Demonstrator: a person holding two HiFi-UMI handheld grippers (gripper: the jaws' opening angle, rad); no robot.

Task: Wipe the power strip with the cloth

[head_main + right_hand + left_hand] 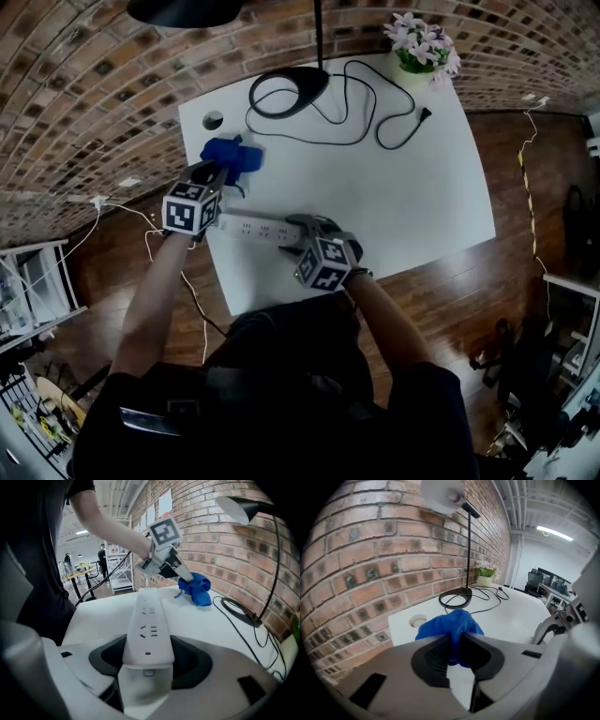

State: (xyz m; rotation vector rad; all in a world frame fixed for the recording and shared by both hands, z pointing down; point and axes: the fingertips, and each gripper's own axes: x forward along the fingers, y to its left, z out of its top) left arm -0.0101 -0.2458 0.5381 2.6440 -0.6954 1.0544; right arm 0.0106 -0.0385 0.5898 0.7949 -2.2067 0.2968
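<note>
Two grips, plain only in gripper views: left tongs (456, 641) pinch cloth (449, 624), right tongs (148, 653) clamp power strip (149, 620).

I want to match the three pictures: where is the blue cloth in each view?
Head view: blue cloth, upper left of centre.
Left gripper view: blue cloth, centre, in the left gripper.
Right gripper view: blue cloth, right of centre.
Shared landmark: the lamp base.

Office — brick wall (370, 550), white desk (403, 187), desk lamp (468, 550), metal shelving (116, 566)
</note>
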